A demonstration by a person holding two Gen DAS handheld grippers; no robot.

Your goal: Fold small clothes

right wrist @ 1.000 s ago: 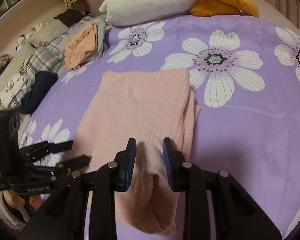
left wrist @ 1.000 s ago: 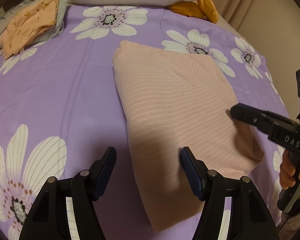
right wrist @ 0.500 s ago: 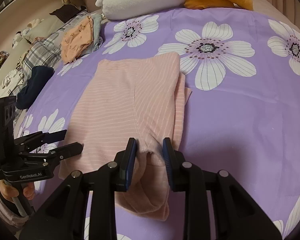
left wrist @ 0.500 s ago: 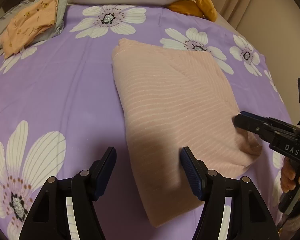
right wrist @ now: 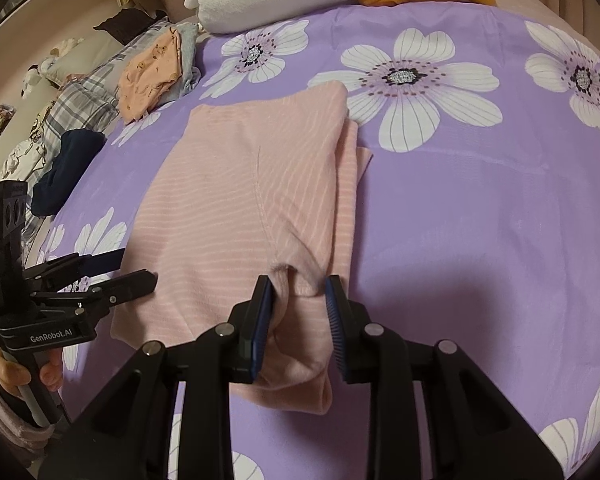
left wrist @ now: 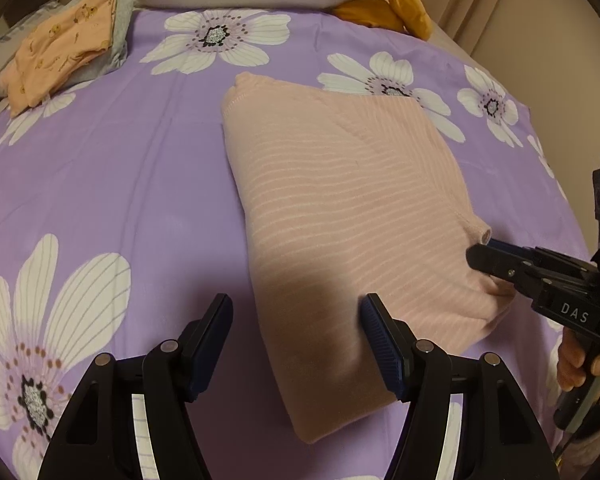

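On the purple floral bedsheet (left wrist: 120, 184), the pink striped garment (left wrist: 340, 208) lies partly folded near the centre, its long axis running from 11 o'clock to 5 o'clock in the left wrist view. The right gripper (right wrist: 298, 308) sits at the garment's near corner with a raised fold of fabric between its 2 narrowly spaced jaws; the left pad appears to touch the cloth, but whether both pads clamp it cannot be told. The left gripper (left wrist: 296, 344) hangs above the near-left edge, jaws well apart, holding nothing.

Recommended procedure for this step, as a judgement:
1. Confirm that the right gripper grips every layer at the corner, not only the top one.
2. Bring the left gripper onto the matching corner at 6 o'clock.
3. Lift both corners evenly and carry them toward the far hem at 12 o'clock.
4. Align the edges before release.

The orange printed garment (left wrist: 60, 52) at 10 o'clock lies well apart.
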